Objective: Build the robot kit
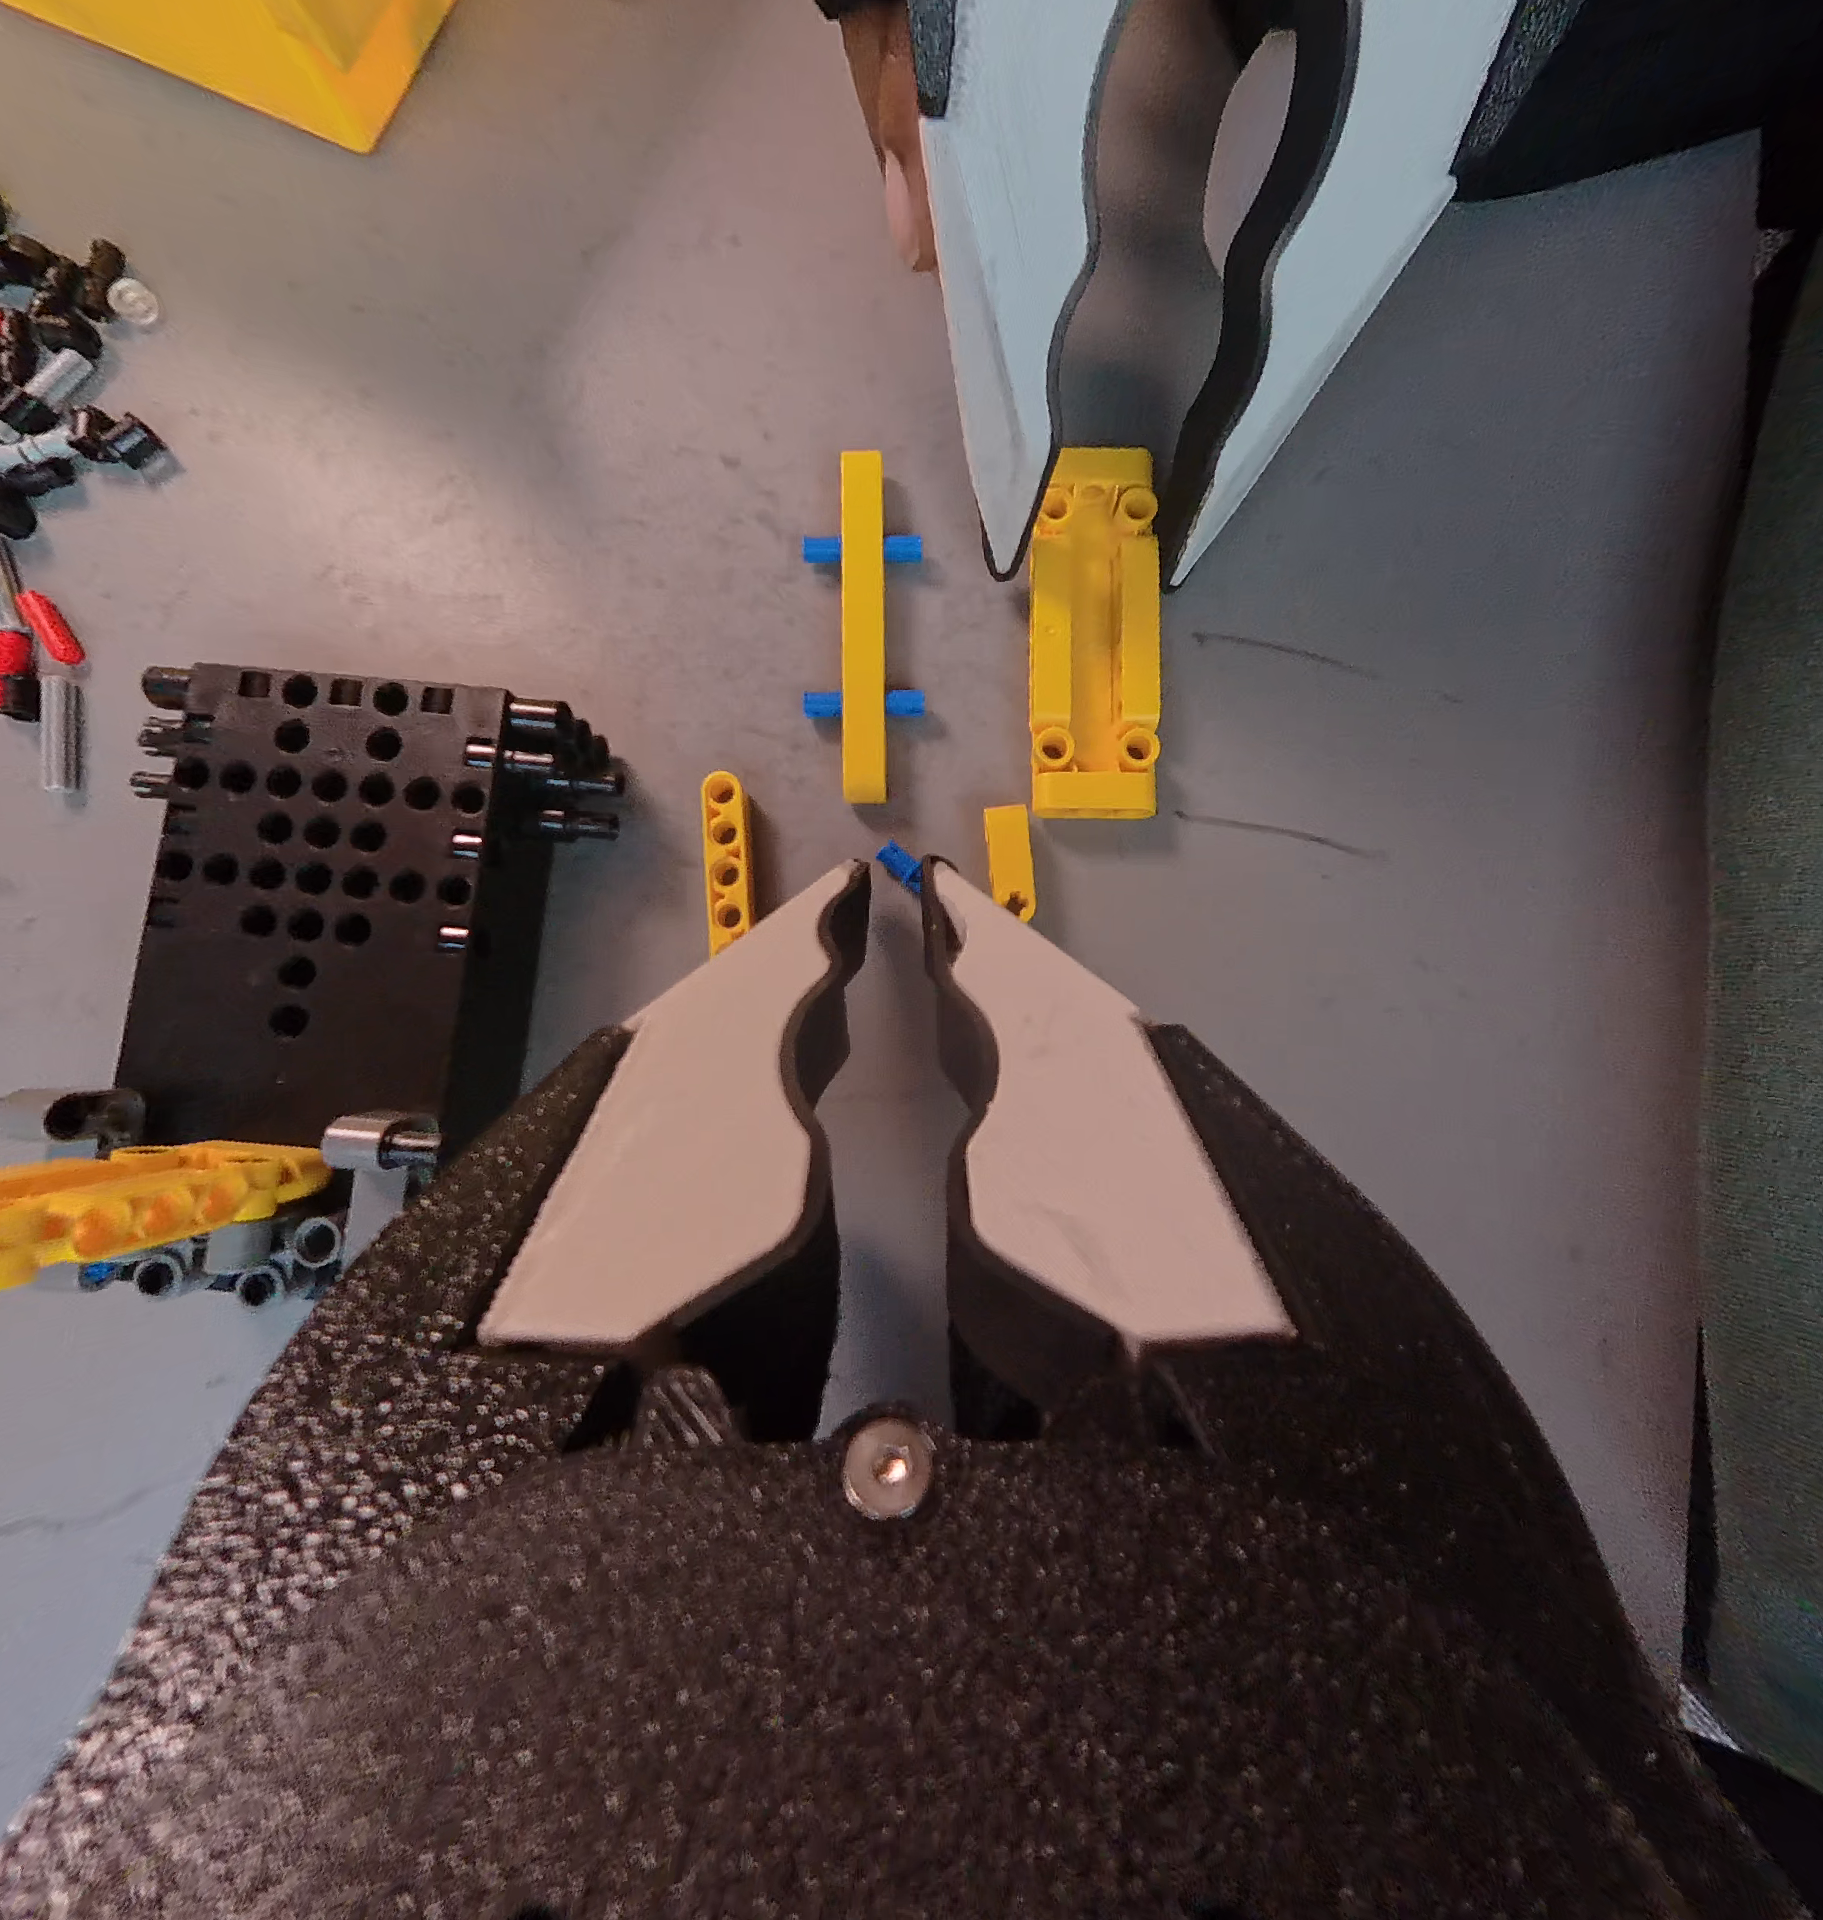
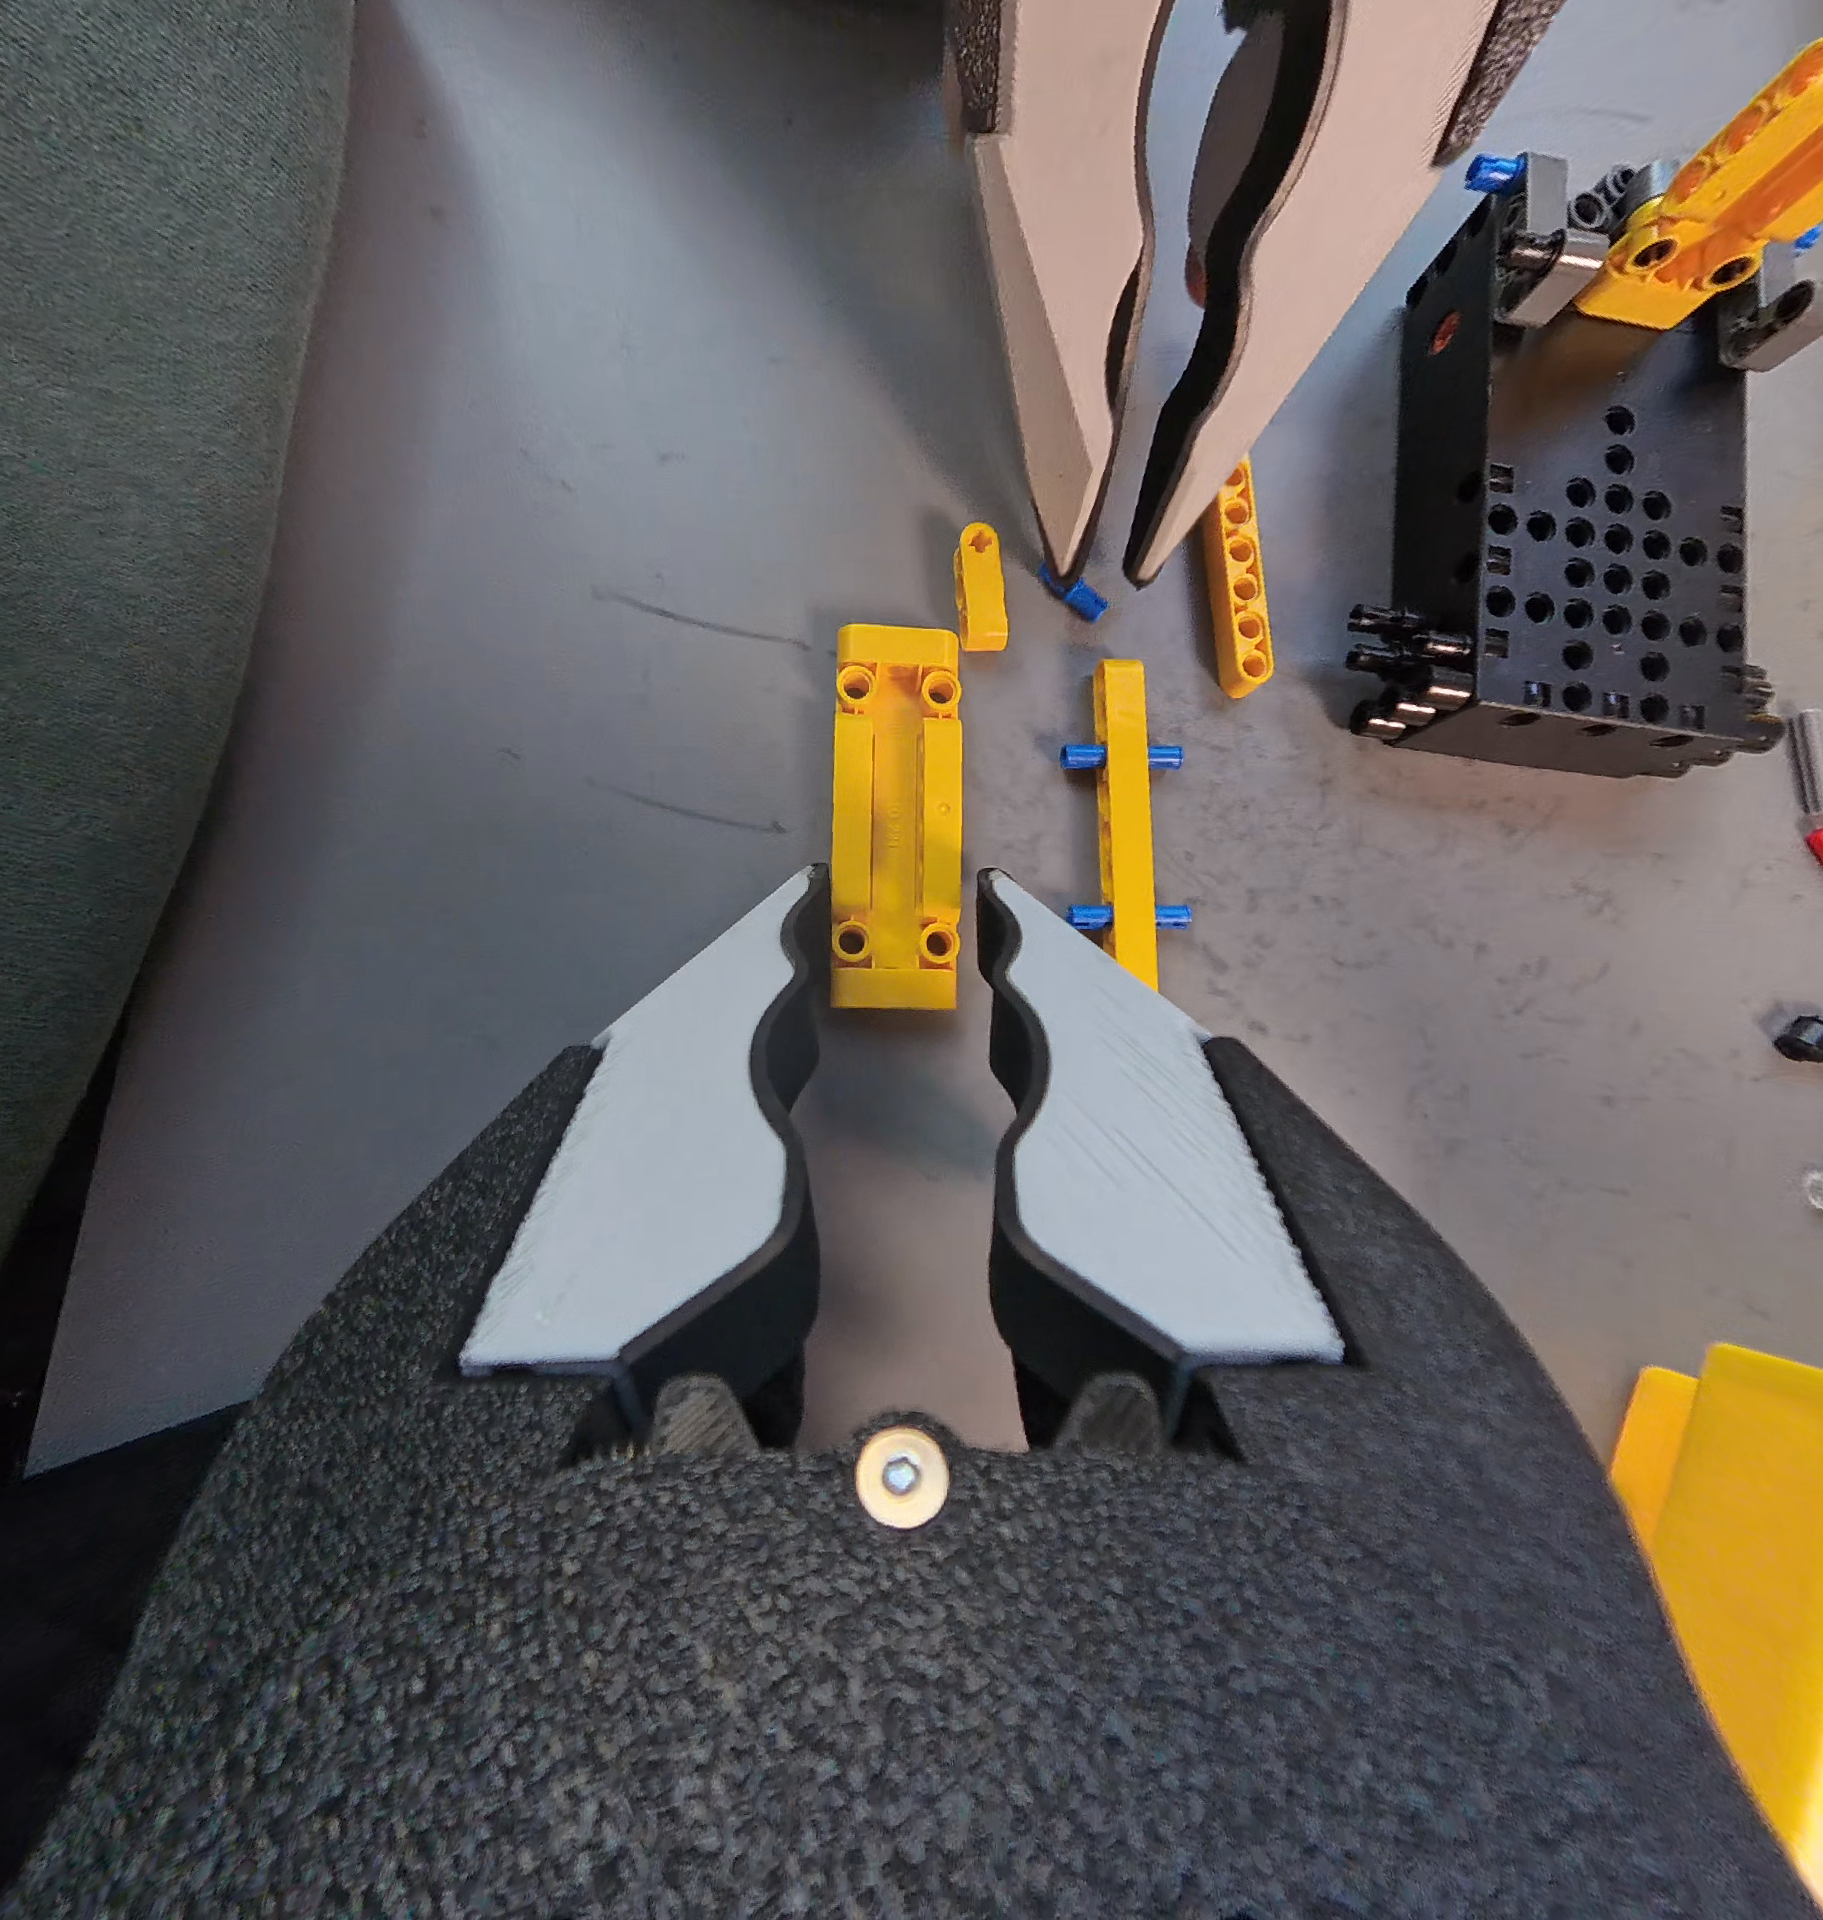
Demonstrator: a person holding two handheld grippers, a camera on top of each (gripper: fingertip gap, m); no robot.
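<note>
My left gripper [image 1: 899,868] is down at the grey table with its jaws a narrow gap apart. A small blue pin [image 1: 899,860] lies right at its tips; in the right wrist view the pin [image 2: 1075,597] rests on the table against one tip of that gripper [image 2: 1099,571]. My right gripper [image 2: 902,873] is open, and its tips straddle the near end of a flat yellow panel piece [image 2: 896,810], which lies on the table. The left wrist view shows the same gripper [image 1: 1089,577] and panel [image 1: 1094,644].
A yellow beam with two blue pins [image 1: 863,623] lies between the grippers. A short yellow beam [image 1: 725,862] and a small yellow link [image 1: 1009,862] flank the left tips. A black perforated block [image 1: 315,883], loose pins [image 1: 24,416] and a yellow tray [image 1: 263,62] lie left. The grippers' ends are close to 7 centimetres from one another.
</note>
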